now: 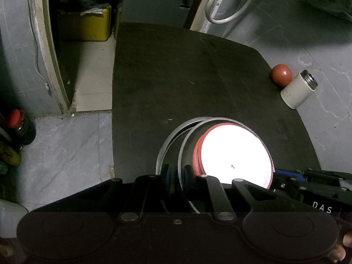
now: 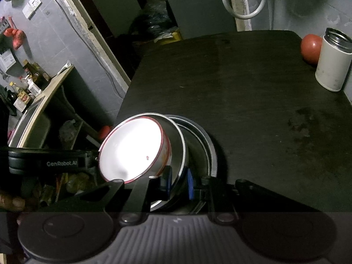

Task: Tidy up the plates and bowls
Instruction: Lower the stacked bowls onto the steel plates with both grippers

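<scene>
Both grippers' jaws [image 1: 177, 176] [image 2: 177, 183] pinching steel bowl rim [image 1: 182, 154], white bowl [image 1: 235, 154] overexposed

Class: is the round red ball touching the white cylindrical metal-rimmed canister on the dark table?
Cannot tell. In both wrist views the red ball overlaps the white canister, which hides any contact or gap.

- A white red-rimmed bowl [image 1: 235, 154] sits nested inside a steel bowl [image 1: 187, 145], which leans in a wider steel bowl [image 1: 164, 147] at the near edge of the dark table [image 1: 187, 70].
- At the table's far right corner, a round red ball [image 1: 281, 74] rests just beside a white cylindrical flask [image 1: 297, 90].
- A yellow box [image 1: 88, 24] stands on the floor beyond the table's left side.
</scene>
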The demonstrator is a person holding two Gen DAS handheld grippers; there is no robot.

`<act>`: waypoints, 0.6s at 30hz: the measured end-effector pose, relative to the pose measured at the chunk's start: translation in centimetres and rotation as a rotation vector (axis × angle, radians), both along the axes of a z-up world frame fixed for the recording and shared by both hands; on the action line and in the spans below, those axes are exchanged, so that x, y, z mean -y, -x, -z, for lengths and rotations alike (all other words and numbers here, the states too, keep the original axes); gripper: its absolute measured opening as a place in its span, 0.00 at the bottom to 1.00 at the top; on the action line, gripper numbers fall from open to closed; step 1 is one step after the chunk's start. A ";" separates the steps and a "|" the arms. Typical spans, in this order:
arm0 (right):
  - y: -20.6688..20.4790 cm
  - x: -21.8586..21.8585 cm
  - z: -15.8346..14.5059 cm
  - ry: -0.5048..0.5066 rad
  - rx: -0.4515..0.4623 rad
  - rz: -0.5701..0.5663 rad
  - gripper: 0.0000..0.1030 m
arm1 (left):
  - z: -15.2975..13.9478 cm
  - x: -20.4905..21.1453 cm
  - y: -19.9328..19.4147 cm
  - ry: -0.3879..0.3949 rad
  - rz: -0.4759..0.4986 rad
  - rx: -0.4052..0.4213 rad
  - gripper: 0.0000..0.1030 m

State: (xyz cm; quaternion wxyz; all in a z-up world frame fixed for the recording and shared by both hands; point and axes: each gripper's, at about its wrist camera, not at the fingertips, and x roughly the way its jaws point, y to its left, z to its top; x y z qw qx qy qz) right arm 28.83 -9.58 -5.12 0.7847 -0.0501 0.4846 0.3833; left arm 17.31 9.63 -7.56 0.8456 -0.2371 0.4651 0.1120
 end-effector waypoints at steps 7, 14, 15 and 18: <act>0.1 0.0 0.1 0.006 0.001 0.007 0.18 | -0.1 0.0 0.0 -0.005 -0.004 -0.001 0.16; 0.1 0.0 0.1 0.007 0.001 0.013 0.21 | -0.2 0.1 0.0 -0.012 -0.004 0.001 0.16; 0.1 0.0 0.1 0.008 0.001 0.016 0.22 | -0.2 0.1 0.0 -0.014 -0.003 0.000 0.17; 0.1 0.1 0.2 0.010 0.002 0.027 0.25 | -0.2 0.1 0.0 -0.020 -0.002 0.000 0.17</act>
